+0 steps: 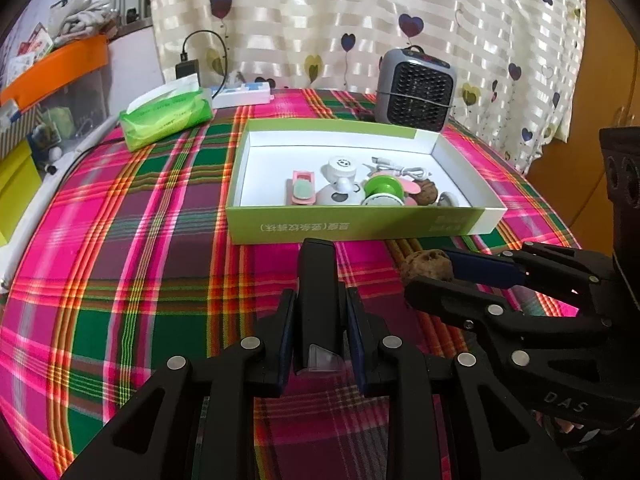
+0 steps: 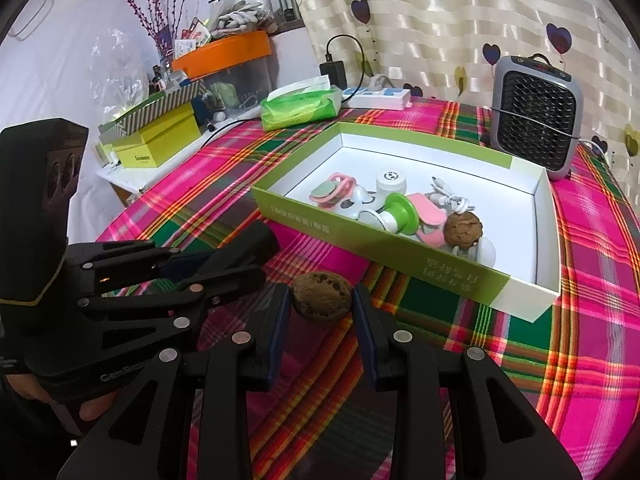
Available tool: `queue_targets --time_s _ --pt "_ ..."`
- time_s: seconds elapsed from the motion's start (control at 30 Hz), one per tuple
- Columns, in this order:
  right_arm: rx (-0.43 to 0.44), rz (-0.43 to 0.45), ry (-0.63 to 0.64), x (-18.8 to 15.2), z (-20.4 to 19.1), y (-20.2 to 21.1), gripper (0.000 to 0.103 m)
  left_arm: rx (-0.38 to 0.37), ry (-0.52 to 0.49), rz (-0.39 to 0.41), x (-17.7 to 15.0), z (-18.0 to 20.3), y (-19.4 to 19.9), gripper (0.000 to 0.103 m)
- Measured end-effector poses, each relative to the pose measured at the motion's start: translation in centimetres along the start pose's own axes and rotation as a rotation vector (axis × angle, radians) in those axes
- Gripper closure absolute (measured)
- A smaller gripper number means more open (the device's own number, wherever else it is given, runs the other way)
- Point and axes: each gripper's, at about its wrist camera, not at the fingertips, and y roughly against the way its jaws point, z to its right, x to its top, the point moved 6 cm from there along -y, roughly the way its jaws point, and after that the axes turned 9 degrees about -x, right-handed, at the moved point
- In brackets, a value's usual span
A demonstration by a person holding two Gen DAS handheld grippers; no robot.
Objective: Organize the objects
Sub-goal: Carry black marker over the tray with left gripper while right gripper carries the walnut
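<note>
A green and white open box [image 1: 352,227] [image 2: 404,264] sits on the plaid tablecloth and holds several small items: a pink clip [image 1: 303,188], a white toy [image 1: 340,184], a green suction piece [image 1: 380,187], a white cable [image 1: 396,168] and a walnut [image 2: 463,229]. My left gripper [image 1: 319,304] is shut on a black rectangular device [image 1: 318,280], just before the box's near wall. My right gripper [image 2: 321,308] is shut on a second walnut [image 2: 322,297], which also shows in the left wrist view [image 1: 426,266], held right of the left gripper.
A grey fan heater [image 1: 416,90] [image 2: 536,112] stands behind the box. A green tissue pack [image 1: 166,116] and a white power strip [image 1: 242,94] lie at the back left. Yellow boxes [image 2: 160,136] and an orange-lidded bin [image 2: 224,52] stand beyond the table's left edge.
</note>
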Motion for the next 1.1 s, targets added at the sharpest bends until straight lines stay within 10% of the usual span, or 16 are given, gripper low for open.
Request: queue_targets --time_s 1.1 --pt "-0.078 0.054 0.032 0.6 1.6 3.1 0.07 -0.043 -0.057 0.043 1.8 3.4 1.2 0.081"
